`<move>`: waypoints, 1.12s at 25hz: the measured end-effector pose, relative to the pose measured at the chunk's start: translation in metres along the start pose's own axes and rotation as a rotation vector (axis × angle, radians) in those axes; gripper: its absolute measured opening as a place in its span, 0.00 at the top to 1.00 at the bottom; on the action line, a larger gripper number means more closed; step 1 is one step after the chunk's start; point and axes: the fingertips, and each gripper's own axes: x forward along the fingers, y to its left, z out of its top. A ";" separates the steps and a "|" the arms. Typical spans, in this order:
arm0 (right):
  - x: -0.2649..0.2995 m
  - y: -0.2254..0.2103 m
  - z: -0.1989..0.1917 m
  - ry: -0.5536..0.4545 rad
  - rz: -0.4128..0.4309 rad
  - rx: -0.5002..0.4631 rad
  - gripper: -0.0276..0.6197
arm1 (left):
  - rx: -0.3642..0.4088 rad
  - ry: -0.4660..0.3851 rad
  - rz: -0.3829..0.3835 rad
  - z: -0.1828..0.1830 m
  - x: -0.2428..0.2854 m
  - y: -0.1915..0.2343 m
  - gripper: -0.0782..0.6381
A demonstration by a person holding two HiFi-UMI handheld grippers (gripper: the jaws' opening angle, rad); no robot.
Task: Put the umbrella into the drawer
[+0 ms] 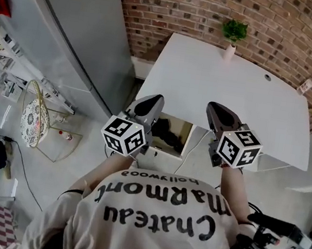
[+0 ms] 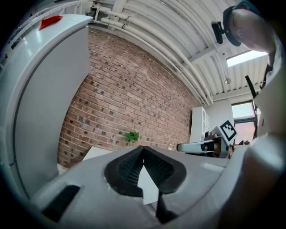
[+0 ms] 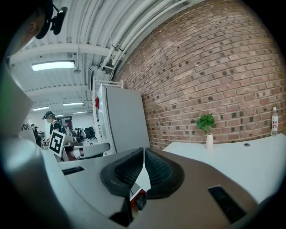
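Note:
An open drawer (image 1: 184,136) sticks out under the front edge of the white table (image 1: 209,82). A dark bundle (image 1: 167,134) lies inside it; it looks like the umbrella, but I cannot make out details. My left gripper (image 1: 155,99) hovers over the drawer's left side, shut and empty. My right gripper (image 1: 214,106) hangs to the right of the drawer, also shut with nothing in it. In the left gripper view the jaws (image 2: 143,148) meet at their tips, and in the right gripper view the jaws (image 3: 144,150) meet the same way.
A small potted plant (image 1: 234,34) and a bottle (image 1: 306,85) stand at the table's far edge by the brick wall. A tall grey cabinet (image 1: 72,27) rises at the left, with a wire stool (image 1: 35,116) on the floor beside it. Black equipment (image 1: 273,231) sits at lower right.

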 end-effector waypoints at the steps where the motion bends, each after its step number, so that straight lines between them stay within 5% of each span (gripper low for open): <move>1: -0.005 -0.001 -0.006 0.013 0.002 -0.001 0.92 | -0.002 0.004 0.005 -0.005 -0.002 -0.006 0.87; 11: -0.047 -0.009 -0.050 0.098 0.005 -0.022 0.94 | -0.027 0.032 0.043 -0.045 -0.020 -0.047 0.87; 28: -0.073 0.002 -0.067 0.126 0.001 -0.038 0.94 | -0.017 0.034 0.049 -0.048 -0.034 -0.067 0.87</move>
